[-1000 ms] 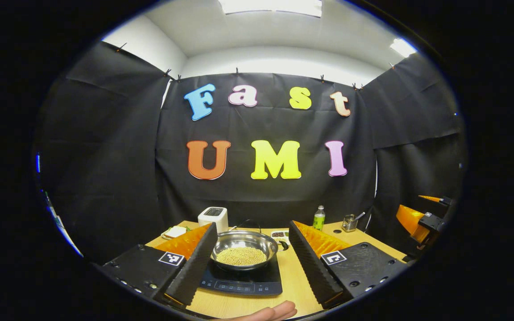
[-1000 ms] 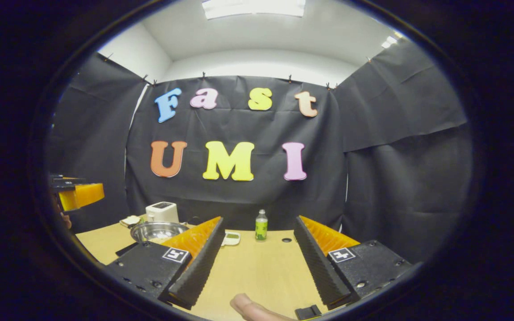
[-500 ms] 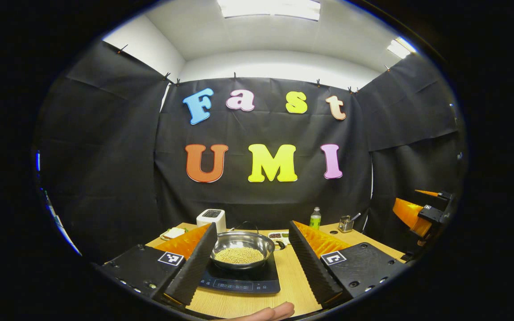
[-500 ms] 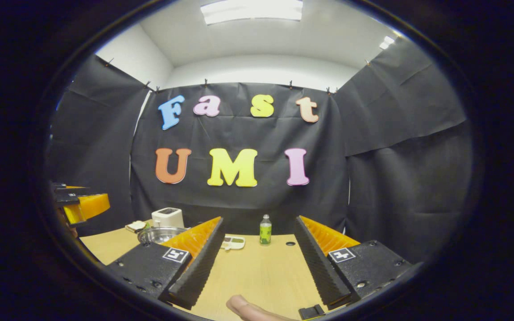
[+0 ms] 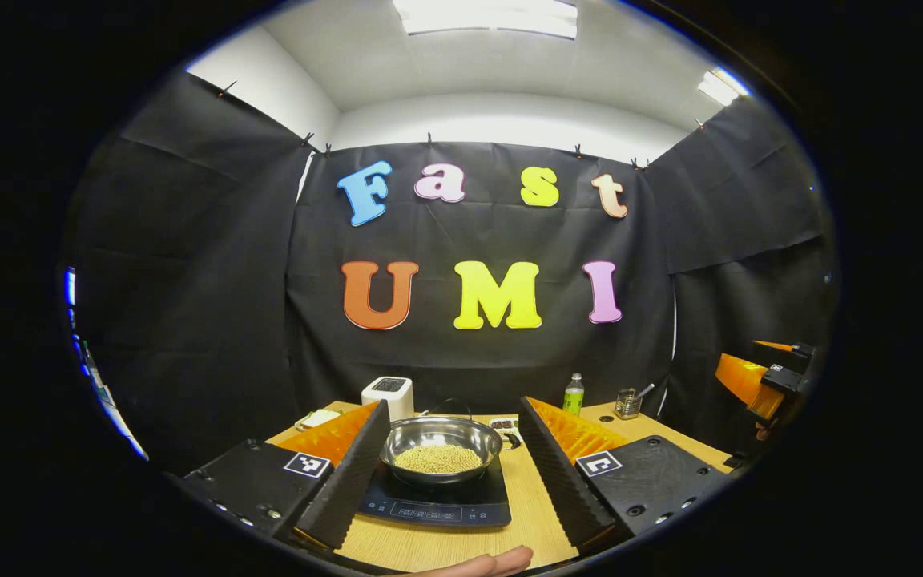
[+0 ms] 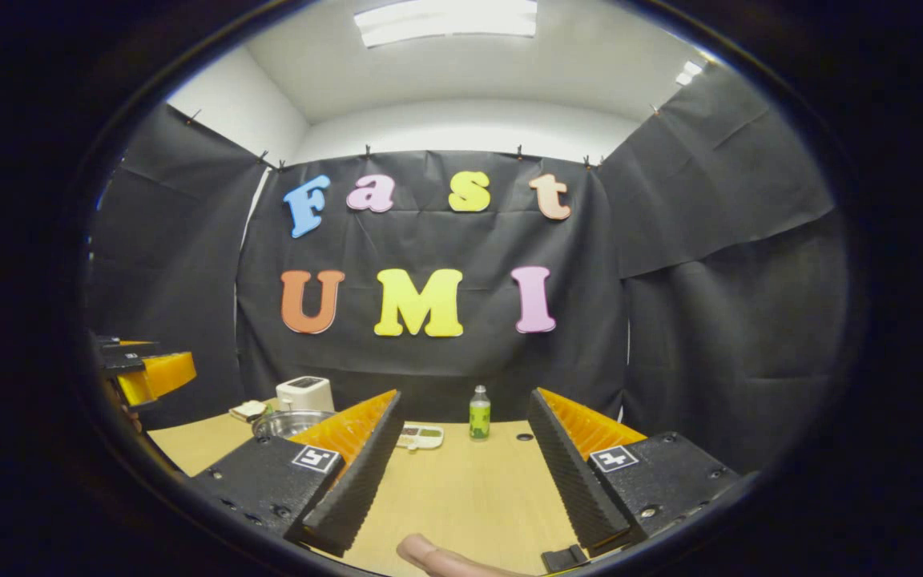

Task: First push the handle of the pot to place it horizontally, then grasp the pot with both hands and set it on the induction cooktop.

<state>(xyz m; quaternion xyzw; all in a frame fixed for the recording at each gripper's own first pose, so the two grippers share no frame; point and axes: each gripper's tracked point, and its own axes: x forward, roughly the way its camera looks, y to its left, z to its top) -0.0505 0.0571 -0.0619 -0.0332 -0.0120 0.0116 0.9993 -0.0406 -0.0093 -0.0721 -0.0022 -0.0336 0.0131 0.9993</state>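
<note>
in the left gripper view a fingertip [image 5: 484, 563] shows at the bottom edge, on the wooden table [image 5: 538, 513]. the left gripper [image 5: 445, 469] is held wide, its ribbed wedge fingers apart and touching nothing. between them, a little farther off, sits the pot [image 5: 440, 449], a round shiny steel bowl full of small pale beans, resting on the cooktop [image 5: 437, 503], a flat dark glass slab with a control strip along its near edge. the pot's short dark handle [image 5: 509, 438] sticks out to the right, so its long axis runs across the view, roughly level. a thin dark wire loop rises behind the rim. beyond stand a white boxy toaster [image 5: 388, 395], a small tray [image 5: 503, 423], a green bottle [image 5: 573, 394] and a wire cup [image 5: 627, 403].

in the right gripper view the right gripper [image 6: 465, 469] is also wide over bare table, a fingertip [image 6: 429, 555] below it. the pot's rim peeks out past its left finger, and the left gripper hangs at the far left edge.
</note>
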